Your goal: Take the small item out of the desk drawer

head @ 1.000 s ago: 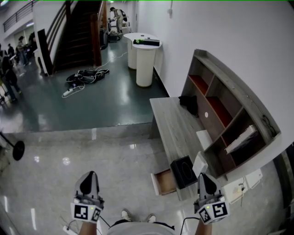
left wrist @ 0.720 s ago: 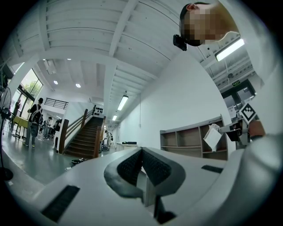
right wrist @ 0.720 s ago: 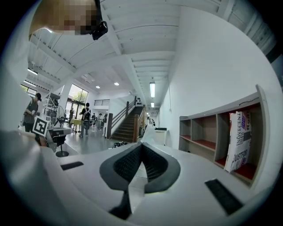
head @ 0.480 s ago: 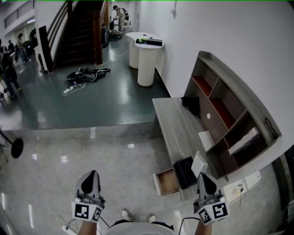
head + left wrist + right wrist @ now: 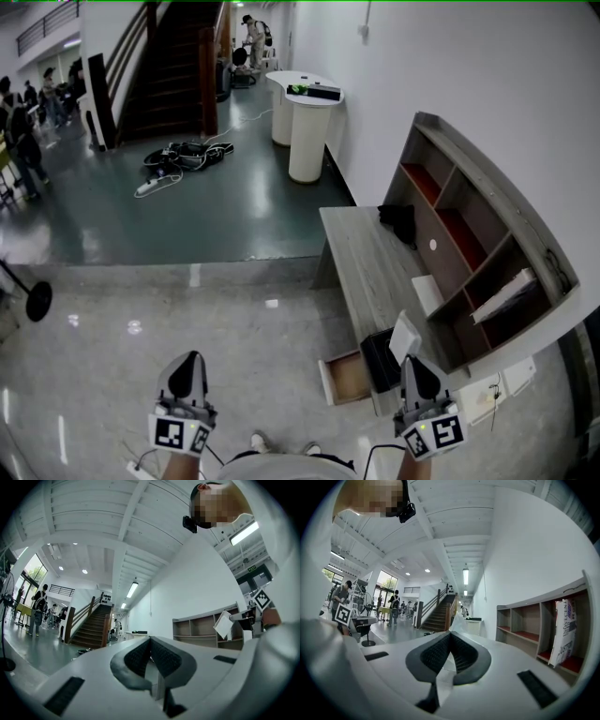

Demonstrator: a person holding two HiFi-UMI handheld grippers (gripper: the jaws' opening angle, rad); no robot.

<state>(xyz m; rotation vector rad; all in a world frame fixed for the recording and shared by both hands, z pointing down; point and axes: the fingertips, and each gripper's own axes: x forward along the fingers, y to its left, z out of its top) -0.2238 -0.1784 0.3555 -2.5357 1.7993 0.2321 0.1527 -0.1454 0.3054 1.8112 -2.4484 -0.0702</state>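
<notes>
Standing on a glossy floor (image 5: 141,300), both tools held low and pointing forward, well apart from each other. Left tool (image 5: 185,364) clenched, pads meeting at the tip with nothing between them; the left gripper view confirms it (image 5: 150,643). Right tool (image 5: 412,367) likewise clenched and empty, seen the same way in the right gripper view (image 5: 450,638); its tip sits near the close end of the grey wooden surface (image 5: 361,262). Drawer (image 5: 345,377) stands pulled out from that end of the surface, toward the open floor, between the two tools but nearer the right one. Inside looks like bare pale wood; the small item cannot be made out from here. Black box (image 5: 380,358) on the surface just above the drawer, a white object (image 5: 405,336) beside it. Open shelf unit (image 5: 469,244) against the wall behind the surface. Dark bundle (image 5: 398,222) at the far end. Neither tool touches the drawer.
</notes>
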